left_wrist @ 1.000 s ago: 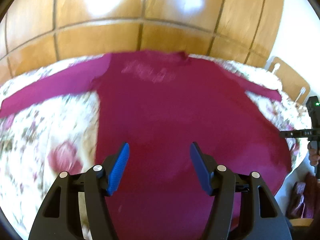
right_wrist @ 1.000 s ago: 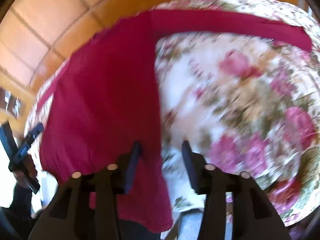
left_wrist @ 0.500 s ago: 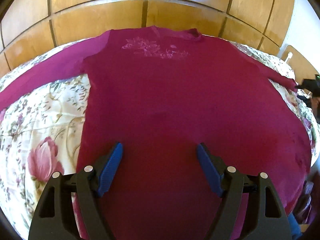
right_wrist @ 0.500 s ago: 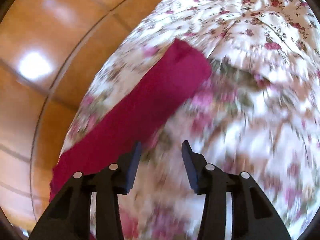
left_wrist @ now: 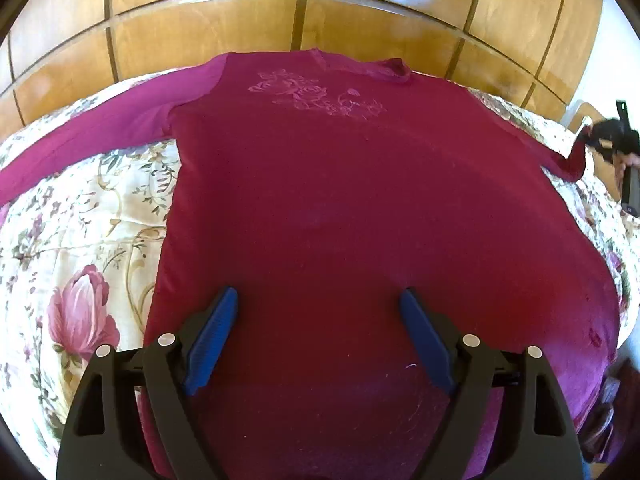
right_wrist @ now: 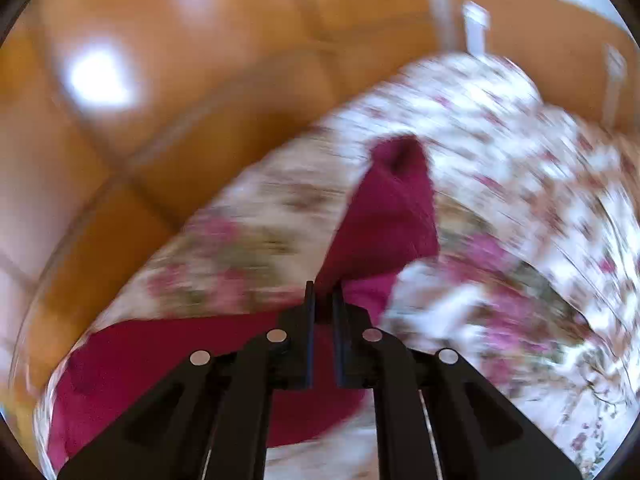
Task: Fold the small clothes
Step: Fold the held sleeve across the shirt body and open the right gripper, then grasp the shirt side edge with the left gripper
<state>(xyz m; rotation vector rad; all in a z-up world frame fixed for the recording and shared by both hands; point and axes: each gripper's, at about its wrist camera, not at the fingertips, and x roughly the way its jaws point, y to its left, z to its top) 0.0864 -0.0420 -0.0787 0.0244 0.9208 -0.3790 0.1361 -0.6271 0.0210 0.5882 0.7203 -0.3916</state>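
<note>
A magenta long-sleeved shirt (left_wrist: 340, 208) lies flat, front up, on a floral bedspread (left_wrist: 80, 248), sleeves spread to both sides. My left gripper (left_wrist: 318, 308) is open and empty, hovering over the shirt's lower body. My right gripper (right_wrist: 323, 300) is shut on the shirt's right sleeve (right_wrist: 388, 216) near the cuff and lifts it off the bedspread (right_wrist: 520, 200). In the left wrist view the right gripper (left_wrist: 612, 136) shows at the far right edge, holding the raised sleeve end (left_wrist: 574, 158).
A wooden panelled headboard (left_wrist: 300, 20) rises behind the bed. A wooden piece of furniture (right_wrist: 560, 32) stands past the bed's right side. The right wrist view is motion-blurred.
My right gripper moved from the shirt's hem along the side to the sleeve cuff, closed on it and lifted it. My left gripper settled over the lower body, still open.
</note>
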